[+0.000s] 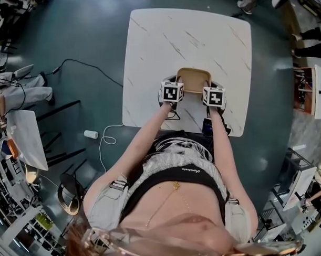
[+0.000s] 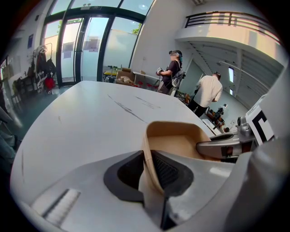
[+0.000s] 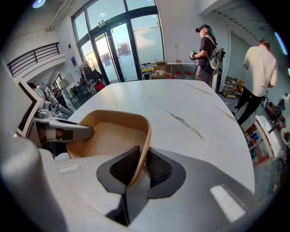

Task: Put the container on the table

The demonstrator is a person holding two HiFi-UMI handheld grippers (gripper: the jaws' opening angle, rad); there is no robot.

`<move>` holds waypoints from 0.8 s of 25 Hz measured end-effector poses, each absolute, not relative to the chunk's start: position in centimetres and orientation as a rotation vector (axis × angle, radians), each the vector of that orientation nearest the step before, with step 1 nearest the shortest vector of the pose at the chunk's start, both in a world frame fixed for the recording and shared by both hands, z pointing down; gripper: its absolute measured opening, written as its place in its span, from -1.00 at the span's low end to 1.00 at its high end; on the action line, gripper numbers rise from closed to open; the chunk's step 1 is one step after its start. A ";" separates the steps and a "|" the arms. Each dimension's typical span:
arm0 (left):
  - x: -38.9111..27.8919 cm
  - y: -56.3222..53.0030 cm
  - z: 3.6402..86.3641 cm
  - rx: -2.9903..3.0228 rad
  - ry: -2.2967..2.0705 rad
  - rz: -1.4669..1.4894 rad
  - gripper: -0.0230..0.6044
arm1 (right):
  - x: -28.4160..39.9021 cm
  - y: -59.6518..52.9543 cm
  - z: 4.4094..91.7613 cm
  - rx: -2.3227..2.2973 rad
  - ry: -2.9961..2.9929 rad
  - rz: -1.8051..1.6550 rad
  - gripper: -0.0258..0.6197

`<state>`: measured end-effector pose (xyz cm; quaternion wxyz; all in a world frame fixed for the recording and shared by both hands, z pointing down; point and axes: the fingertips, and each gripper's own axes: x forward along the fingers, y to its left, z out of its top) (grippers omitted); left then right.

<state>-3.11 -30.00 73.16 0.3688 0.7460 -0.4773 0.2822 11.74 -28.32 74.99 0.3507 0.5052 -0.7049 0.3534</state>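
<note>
Marbled white table (image 1: pixel 163 41) is filling mid-frame while the left gripper (image 2: pixel 152 168) and right gripper (image 3: pixel 137 168) are each pinching an opposite wall of the container (image 1: pixel 193 80), presumably to steady it level.

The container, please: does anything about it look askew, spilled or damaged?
Nothing stands out. The container looks intact, empty and upright over the table; the left gripper and right gripper each pinch one side wall.

My head camera looks steeply down, with the table (image 1: pixel 153 46) lying toward 12 o'clock. Each gripper camera rides close behind its jaws, low over the tabletop, facing out across it. All three views share the container (image 1: pixel 193 77) and the tabletop.
</note>
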 end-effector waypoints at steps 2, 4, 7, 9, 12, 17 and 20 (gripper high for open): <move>-3.1 -30.0 73.1 1.914 -1.226 0.721 -0.79 | 11.6 -28.3 74.9 1.306 -1.827 0.920 -0.70; -3.1 -30.1 73.1 1.918 -1.226 0.717 -0.79 | 11.8 -28.3 74.6 1.307 -1.815 0.922 -0.70; -3.0 -30.0 73.0 1.922 -1.227 0.721 -0.79 | 12.0 -28.2 74.4 1.296 -1.810 0.922 -0.70; -2.9 -30.0 72.8 1.918 -1.227 0.715 -0.79 | 12.1 -28.3 74.3 1.284 -1.813 0.920 -0.70; -3.0 -30.1 72.7 1.913 -1.232 0.701 -0.79 | 11.7 -28.4 74.7 1.268 -1.833 0.945 -0.70; -3.2 -30.2 72.8 1.911 -1.240 0.710 -0.79 | 12.1 -28.4 74.3 1.318 -1.829 1.044 -0.69; -3.0 -30.1 73.0 1.932 -1.206 0.713 -0.69 | 11.8 -28.1 74.5 1.281 -1.867 1.120 -0.60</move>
